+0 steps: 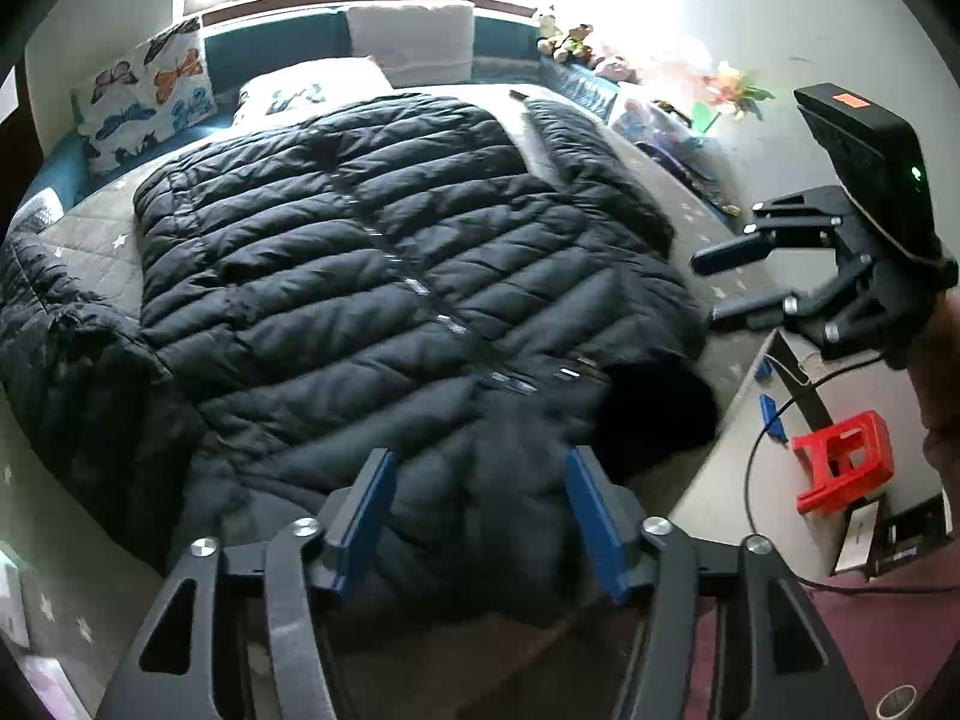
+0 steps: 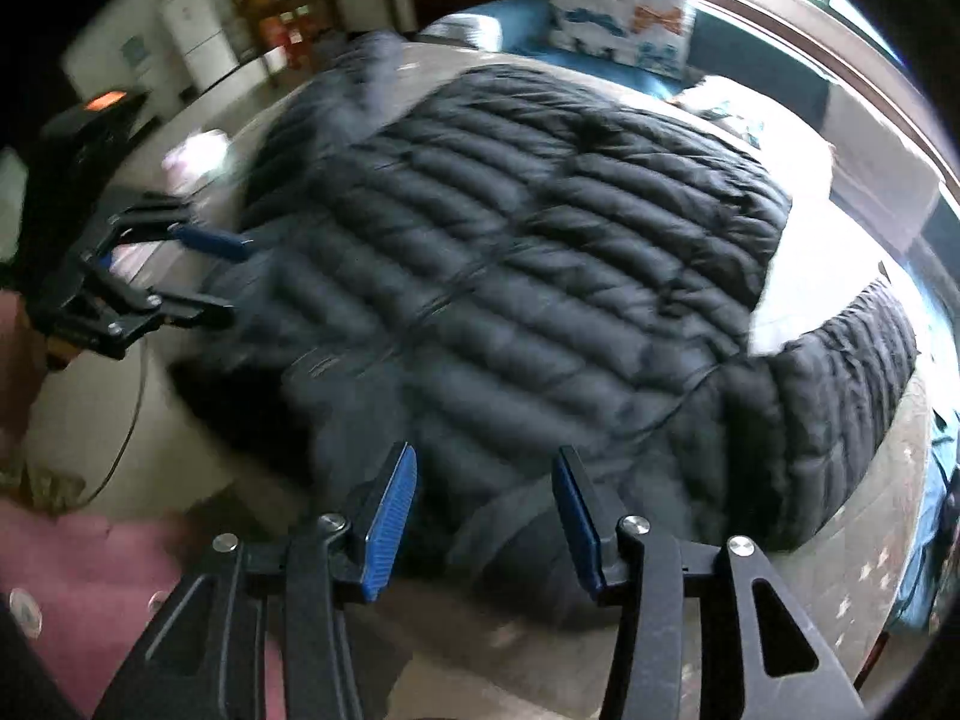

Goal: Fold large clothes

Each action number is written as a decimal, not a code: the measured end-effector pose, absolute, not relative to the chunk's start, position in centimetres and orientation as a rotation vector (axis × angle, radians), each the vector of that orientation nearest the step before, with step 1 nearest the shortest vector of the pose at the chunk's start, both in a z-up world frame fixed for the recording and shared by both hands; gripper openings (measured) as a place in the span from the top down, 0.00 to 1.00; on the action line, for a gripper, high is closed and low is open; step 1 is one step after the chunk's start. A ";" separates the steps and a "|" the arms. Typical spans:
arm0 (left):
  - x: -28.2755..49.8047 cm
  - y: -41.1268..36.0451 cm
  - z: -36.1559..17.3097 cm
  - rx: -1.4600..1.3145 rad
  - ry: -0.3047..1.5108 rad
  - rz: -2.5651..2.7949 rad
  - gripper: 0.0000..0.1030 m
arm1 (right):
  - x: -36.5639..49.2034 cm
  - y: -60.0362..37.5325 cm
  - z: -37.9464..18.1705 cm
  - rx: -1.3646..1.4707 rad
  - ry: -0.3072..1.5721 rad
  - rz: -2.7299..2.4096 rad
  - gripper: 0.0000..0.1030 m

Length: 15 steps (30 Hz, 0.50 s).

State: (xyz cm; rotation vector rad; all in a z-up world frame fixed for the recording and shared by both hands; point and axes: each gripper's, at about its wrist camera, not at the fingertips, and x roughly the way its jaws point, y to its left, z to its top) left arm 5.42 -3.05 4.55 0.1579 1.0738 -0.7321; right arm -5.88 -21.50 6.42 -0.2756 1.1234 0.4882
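With both tools gaping and empty, left tool [image 1: 477, 516] and right tool [image 2: 483, 516] hover over the near collar end of the black puffer jacket [image 1: 384, 276]. It lies flat on the bed [image 1: 90, 246], zipper line running away toward the pillows; left sits nearer centre.

A butterfly-print pillow [image 1: 147, 99] leans at the head of the bed [image 1: 90, 240], stuffed toys [image 1: 564, 36] sit by the window, and a red plastic stool [image 1: 843, 459] stands on the floor beside the bed.
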 end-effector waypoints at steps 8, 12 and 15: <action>5.0 -5.9 2.1 0.227 1.150 -0.624 0.33 | -6.1 -16.6 4.1 -0.380 1.108 0.418 0.36; 4.4 -5.5 -0.1 0.283 1.217 -0.597 0.33 | -5.3 -15.9 0.7 -0.501 1.223 0.323 0.36; 3.3 -4.3 -1.2 0.271 1.270 -0.623 0.33 | -6.9 -16.8 -1.0 -0.559 1.334 0.315 0.36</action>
